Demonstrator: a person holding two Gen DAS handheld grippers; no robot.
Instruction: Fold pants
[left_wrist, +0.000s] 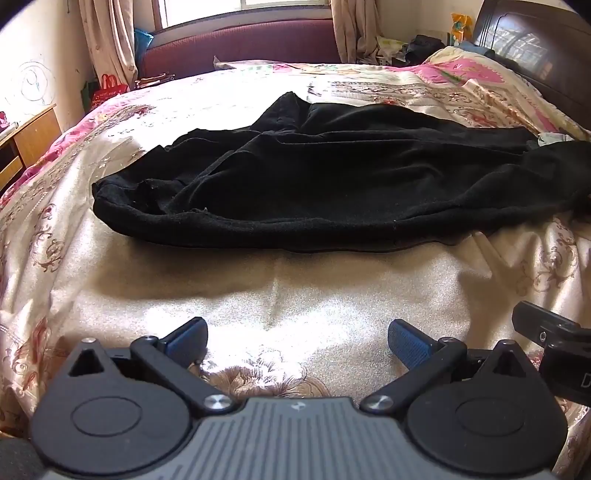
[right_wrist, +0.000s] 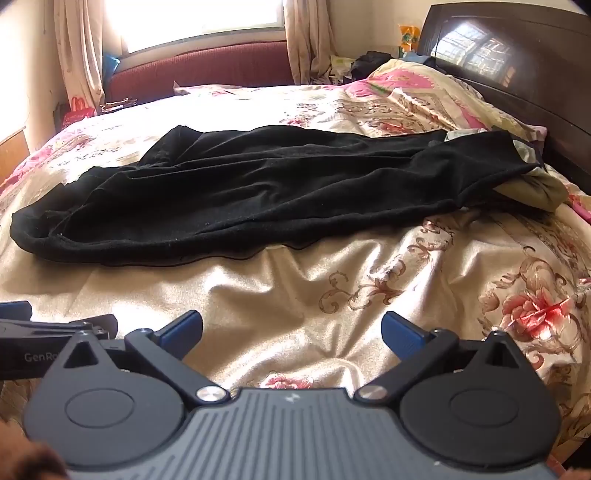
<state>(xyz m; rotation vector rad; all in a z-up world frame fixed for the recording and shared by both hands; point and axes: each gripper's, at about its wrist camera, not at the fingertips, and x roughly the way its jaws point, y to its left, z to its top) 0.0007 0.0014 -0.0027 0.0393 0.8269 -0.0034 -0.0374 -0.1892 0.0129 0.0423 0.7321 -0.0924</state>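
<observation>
Lying rumpled — black pants (left_wrist: 332, 177)

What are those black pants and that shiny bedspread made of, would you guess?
The black pants look like a soft matte knit, maybe cotton fleece: fuzzy surface, lint specks, a rolled hem. The bedspread looks like satin or a silky synthetic: it gleams in the sunlight, with a printed floral pattern.

A home bedroom: floral-covered bed (left_wrist: 110, 288), dark wooden headboard (right_wrist: 517, 62), curtained window (left_wrist: 243, 11).
</observation>
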